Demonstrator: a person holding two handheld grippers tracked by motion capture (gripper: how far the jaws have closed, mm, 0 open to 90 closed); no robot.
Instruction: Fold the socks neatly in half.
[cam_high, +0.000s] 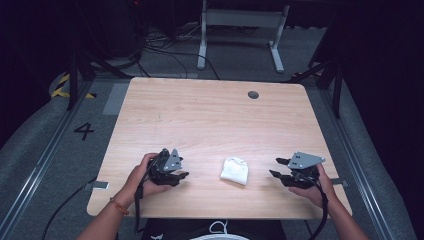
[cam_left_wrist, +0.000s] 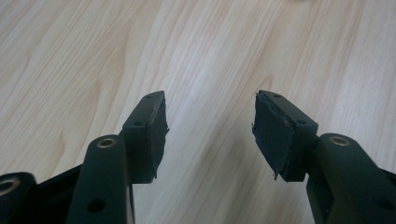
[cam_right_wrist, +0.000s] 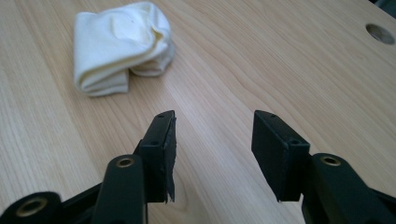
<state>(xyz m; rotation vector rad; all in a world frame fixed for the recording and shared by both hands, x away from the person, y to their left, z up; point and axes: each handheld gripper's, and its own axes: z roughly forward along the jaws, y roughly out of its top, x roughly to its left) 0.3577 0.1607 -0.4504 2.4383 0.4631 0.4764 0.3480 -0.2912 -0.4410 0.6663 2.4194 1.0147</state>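
High view: folded white cloth (cam_high: 234, 170) lies on the surface (cam_high: 210, 115), between your left tool (cam_high: 176, 176) and right tool (cam_high: 278, 167), apart from both.
Left gripper view: jaws apart, nothing between.
Right gripper view: jaws apart, empty; cloth (cam_right_wrist: 120, 45) ahead-left. Approach low, square to its edge.

A lab: rail-framed wooden table (cam_high: 210, 115), floor cables (cam_high: 165, 47), numbered floor marking (cam_high: 84, 131).

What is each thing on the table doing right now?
white cloth: folded into a small bundle, lying on the table, touched by nothing.
left gripper: jaws open, nothing between them.
right gripper: jaws open, nothing between them, apart from the cloth.
table: bare wood, one round hole near the far edge.
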